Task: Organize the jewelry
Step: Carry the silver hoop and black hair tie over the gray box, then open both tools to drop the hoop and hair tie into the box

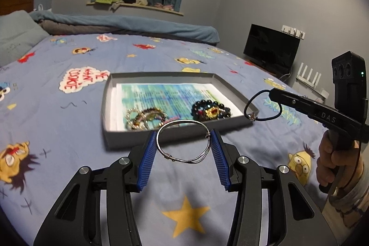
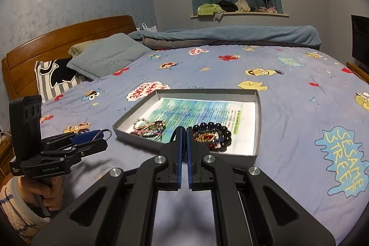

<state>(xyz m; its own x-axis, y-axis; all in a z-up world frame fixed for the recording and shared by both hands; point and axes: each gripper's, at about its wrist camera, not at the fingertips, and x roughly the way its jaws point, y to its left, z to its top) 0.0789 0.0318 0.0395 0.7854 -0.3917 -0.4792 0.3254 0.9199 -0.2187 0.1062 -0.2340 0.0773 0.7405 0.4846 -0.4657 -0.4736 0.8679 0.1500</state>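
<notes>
A grey shallow tray [image 1: 129,138] lies on the cartoon bedsheet, lined with a printed sheet. In it sit a pile of pearl and coloured bracelets [image 1: 143,118] and a black bead bracelet [image 1: 211,108]. Just in front of the tray, above the sheet, my left gripper [image 1: 183,133] is shut on a silver wire bangle [image 1: 178,122], its blue pads pressing the ring from both sides. My right gripper [image 2: 183,128] is shut on a dark blue cord bracelet [image 1: 248,105] with a small charm; the loop hangs by the tray's right corner. In the right wrist view, the tray [image 2: 258,121] lies right behind its fingertips.
Pillows [image 2: 106,59] and a wooden headboard [image 2: 69,34] are at the left, a rolled blue blanket [image 2: 230,35] along the far side. A dark screen [image 1: 272,47] stands past the bed's right edge. A hand [image 1: 329,153] grips the right handle.
</notes>
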